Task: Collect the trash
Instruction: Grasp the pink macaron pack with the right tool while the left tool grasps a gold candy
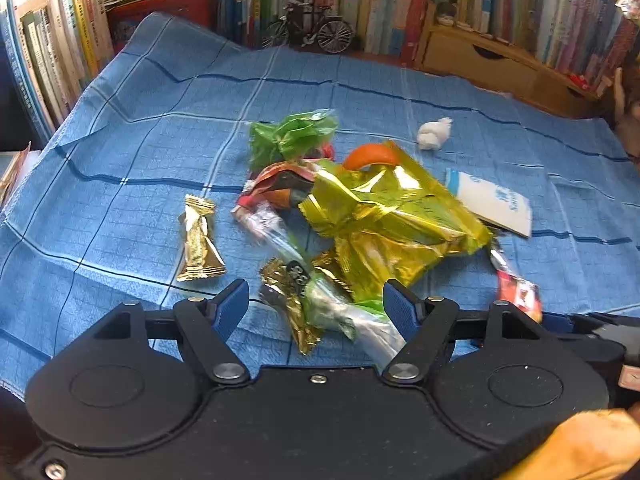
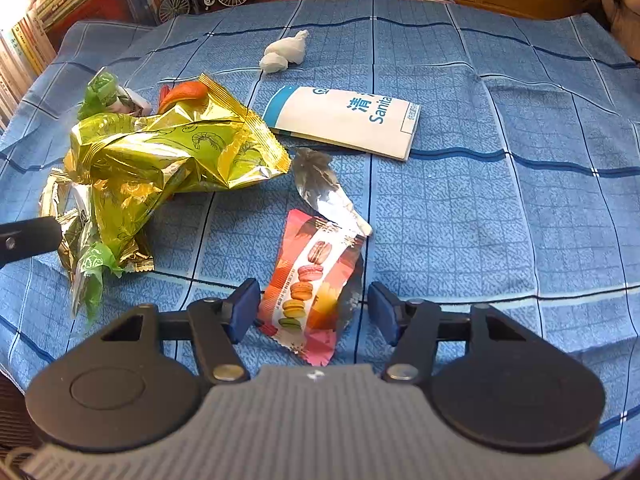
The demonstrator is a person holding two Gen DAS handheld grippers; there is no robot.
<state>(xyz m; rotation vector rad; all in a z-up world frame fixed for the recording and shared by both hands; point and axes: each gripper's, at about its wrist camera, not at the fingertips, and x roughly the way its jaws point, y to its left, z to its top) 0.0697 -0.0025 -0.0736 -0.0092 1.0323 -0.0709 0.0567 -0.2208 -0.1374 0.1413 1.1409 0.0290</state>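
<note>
The left tool (image 1: 316, 304) points steeply down at a desk covered with a blue checked cloth (image 1: 132, 152). Its blue pads stand apart, with the near end of a crumpled gold and green wrapper cluster (image 1: 316, 300) lying between them; the pads do not press on it. The cluster rests on the cloth and joins the main trash pile.

The pile is dominated by a large crumpled gold-green snack bag (image 1: 384, 220), which overlaps a red wrapper (image 1: 276, 184) and a green plastic wrapper (image 1: 288, 136). An orange piece (image 1: 370, 156) shows behind the bag. A small gold sachet (image 1: 200, 240) lies apart to the left of the pile. A wad of white tissue (image 1: 434, 133) lies farther back, and a white and blue sanitary bag (image 1: 494, 202) lies flat just right of the snack bag.

The right tool (image 2: 312, 308) is also angled down with its pads apart. A pink macaron wrapper (image 2: 312, 284) lies flat on the cloth between the pads; it almost touches the left pad, and a clear gap remains at the right pad. A silver foil wrapper (image 2: 324, 192) extends from its far end.

Books (image 1: 400, 0) and a model bicycle (image 1: 308, 28) stand along the rear edge.
</note>
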